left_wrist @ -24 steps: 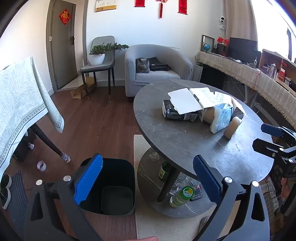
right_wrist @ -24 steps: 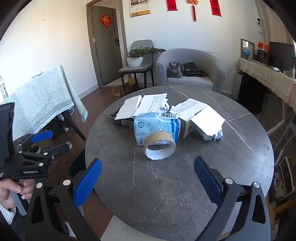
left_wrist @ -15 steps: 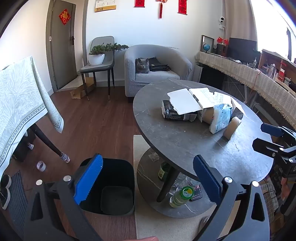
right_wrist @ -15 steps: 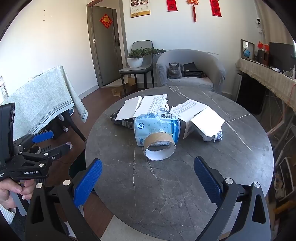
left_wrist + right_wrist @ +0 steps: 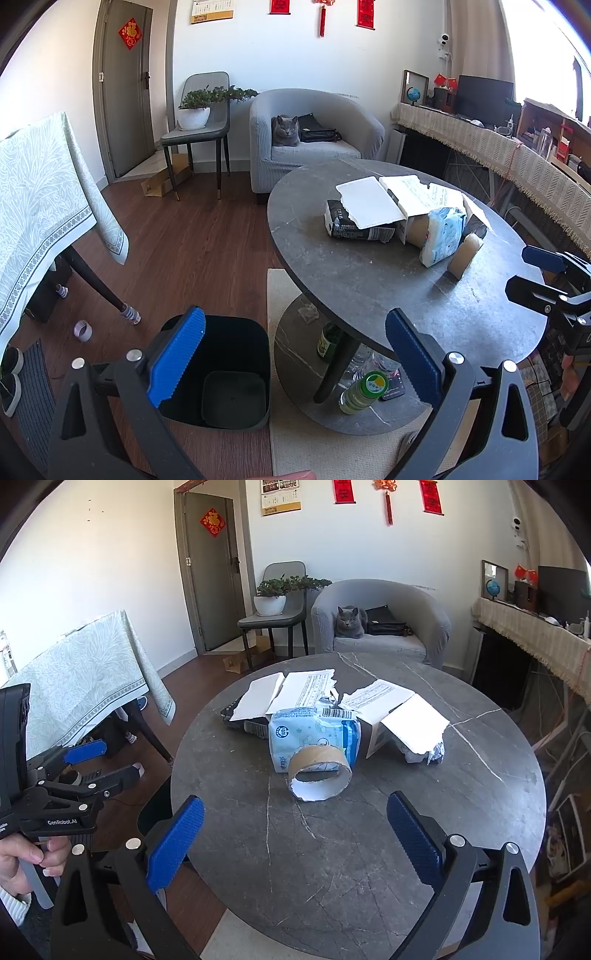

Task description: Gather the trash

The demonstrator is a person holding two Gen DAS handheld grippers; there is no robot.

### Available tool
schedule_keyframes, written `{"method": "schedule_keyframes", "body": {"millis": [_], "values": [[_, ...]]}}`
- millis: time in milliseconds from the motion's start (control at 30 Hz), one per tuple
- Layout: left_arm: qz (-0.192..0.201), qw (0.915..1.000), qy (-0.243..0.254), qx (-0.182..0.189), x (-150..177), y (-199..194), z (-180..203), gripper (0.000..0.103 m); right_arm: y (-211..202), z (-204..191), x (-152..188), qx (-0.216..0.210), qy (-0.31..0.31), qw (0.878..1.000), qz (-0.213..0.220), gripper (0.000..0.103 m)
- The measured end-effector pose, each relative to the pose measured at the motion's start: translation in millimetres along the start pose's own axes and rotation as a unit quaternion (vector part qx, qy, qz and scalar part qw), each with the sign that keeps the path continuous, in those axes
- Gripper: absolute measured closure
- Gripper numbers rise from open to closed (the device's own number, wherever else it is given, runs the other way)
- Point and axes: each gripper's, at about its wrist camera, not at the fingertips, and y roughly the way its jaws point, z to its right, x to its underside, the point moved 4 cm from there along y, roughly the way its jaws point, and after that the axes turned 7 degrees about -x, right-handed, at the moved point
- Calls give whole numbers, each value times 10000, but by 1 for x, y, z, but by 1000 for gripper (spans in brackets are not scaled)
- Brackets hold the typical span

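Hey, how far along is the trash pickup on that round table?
Nothing looks done: the bin on the floor appears empty. Nothing is in hand: the left gripper and right gripper both have jaws wide open, holding nothing. Left on the table: cardboard roll, tissue pack, torn papers, a dark package.

i see a round dark marble bench (image 5: 369,849). a cardboard roll (image 5: 319,777) lies on its side near the middle. touching it from behind is a blue tissue pack (image 5: 314,734). beyond that pack sit torn white papers (image 5: 306,690) over a dark box (image 5: 354,230), left of the roll. right of the roll lies a crumpled wrapper (image 5: 424,755) under another white sheet (image 5: 415,723).
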Motion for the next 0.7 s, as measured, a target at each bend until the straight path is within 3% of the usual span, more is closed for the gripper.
{"method": "schedule_keyframes", "body": {"millis": [700], "values": [[5,10000,25,-35,2,3,0,3,1,1,-1,15,-8,10000,27,3]]}}
